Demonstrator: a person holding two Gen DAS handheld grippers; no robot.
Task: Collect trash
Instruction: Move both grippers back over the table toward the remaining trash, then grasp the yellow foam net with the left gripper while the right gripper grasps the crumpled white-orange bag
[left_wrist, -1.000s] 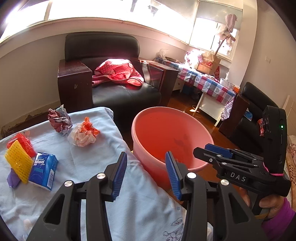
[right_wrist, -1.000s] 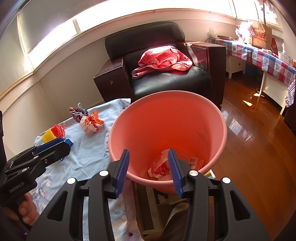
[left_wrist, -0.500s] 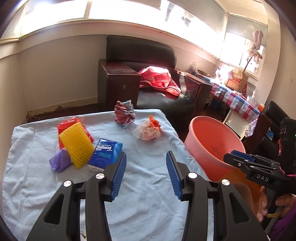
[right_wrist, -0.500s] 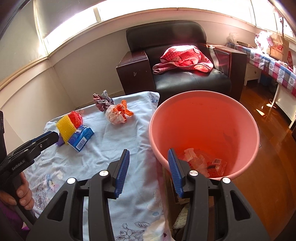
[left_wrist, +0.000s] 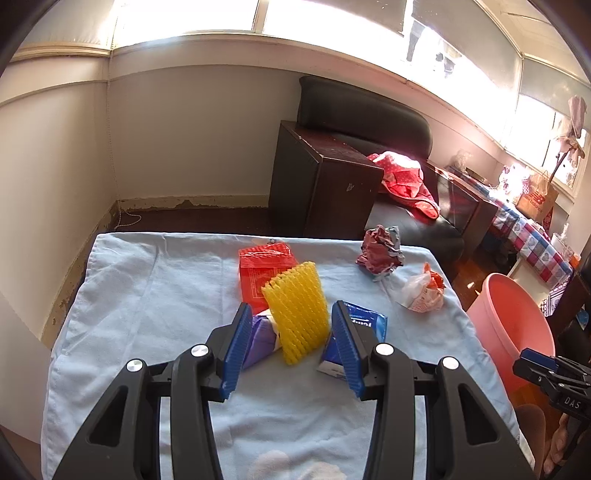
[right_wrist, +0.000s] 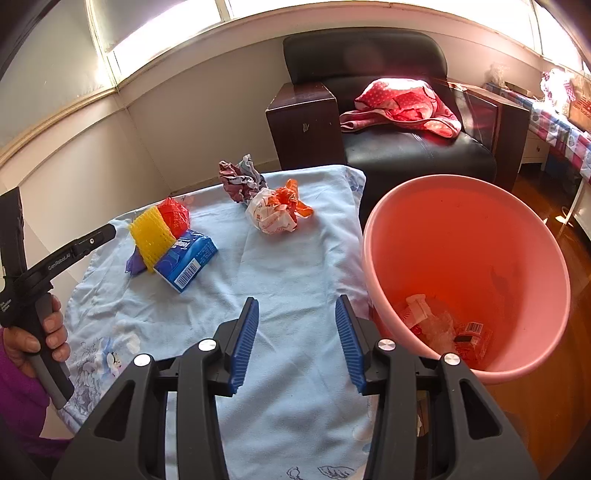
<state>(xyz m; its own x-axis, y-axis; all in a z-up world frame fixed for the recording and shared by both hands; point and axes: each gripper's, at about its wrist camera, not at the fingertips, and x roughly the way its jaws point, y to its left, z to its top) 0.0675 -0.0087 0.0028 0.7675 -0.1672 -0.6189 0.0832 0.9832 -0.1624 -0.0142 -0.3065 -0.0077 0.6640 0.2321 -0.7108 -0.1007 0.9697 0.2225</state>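
On the blue-clothed table (left_wrist: 155, 295) lie a yellow foam net (left_wrist: 297, 310), a red packet (left_wrist: 264, 267), a purple wrapper (left_wrist: 262, 341), a blue tissue pack (left_wrist: 364, 326), a crumpled maroon wrapper (left_wrist: 380, 249) and a white-orange bag (left_wrist: 421, 293). My left gripper (left_wrist: 291, 349) is open, its jaws either side of the yellow net, just short of it. My right gripper (right_wrist: 297, 339) is open and empty above the cloth (right_wrist: 280, 280), left of the pink bin (right_wrist: 472, 273), which holds some trash. The yellow net (right_wrist: 151, 236), tissue pack (right_wrist: 186, 260) and white-orange bag (right_wrist: 275, 212) show in the right wrist view.
A black armchair (right_wrist: 406, 147) with a red cloth (right_wrist: 402, 101) stands behind the table. A dark wooden armrest (left_wrist: 325, 184) is beyond the table's far edge. A checked-cloth table (left_wrist: 532, 236) stands at far right. The bin (left_wrist: 509, 325) sits off the table's right edge.
My left gripper swung left from the bin and came up to the yellow net. My right gripper moved left, off the bin and over the cloth. Both stayed open.
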